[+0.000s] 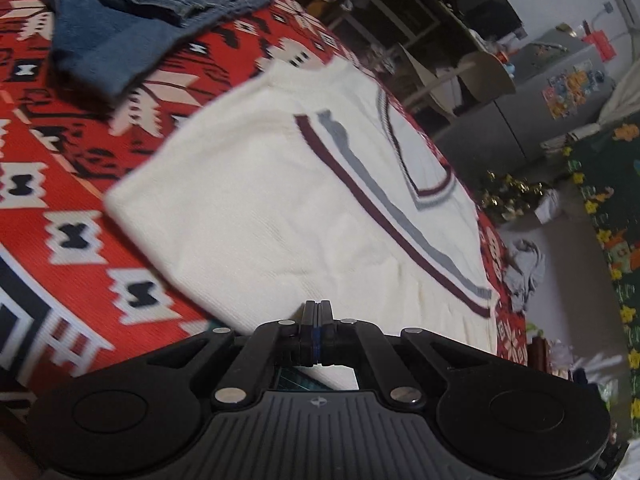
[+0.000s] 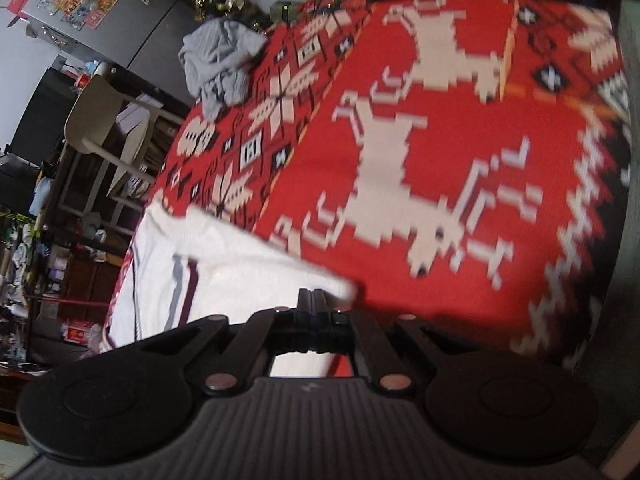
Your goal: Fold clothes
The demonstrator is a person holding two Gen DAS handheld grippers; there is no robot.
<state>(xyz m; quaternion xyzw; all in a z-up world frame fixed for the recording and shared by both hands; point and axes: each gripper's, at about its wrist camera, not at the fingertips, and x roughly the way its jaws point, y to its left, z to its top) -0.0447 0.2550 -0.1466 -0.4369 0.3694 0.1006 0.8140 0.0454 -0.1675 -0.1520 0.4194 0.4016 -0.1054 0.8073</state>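
Observation:
A cream knit sweater [image 1: 280, 208] with maroon and grey stripes lies folded flat on a red patterned blanket [image 1: 80, 280]. My left gripper [image 1: 318, 310] is shut, its fingertips over the sweater's near edge, and I see no fabric pinched between them. In the right wrist view the same sweater [image 2: 240, 264] lies at lower left. My right gripper [image 2: 313, 298] is shut too, hovering by the sweater's right corner with nothing visible between its fingers. Both views are blurred.
Folded blue jeans [image 1: 140, 12] lie on the blanket beyond the sweater. A crumpled grey garment [image 2: 220, 64] sits at the blanket's far edge [image 2: 304, 16]. A beige chair [image 2: 100, 120], shelves and a grey fridge [image 1: 560, 92] stand past the edge.

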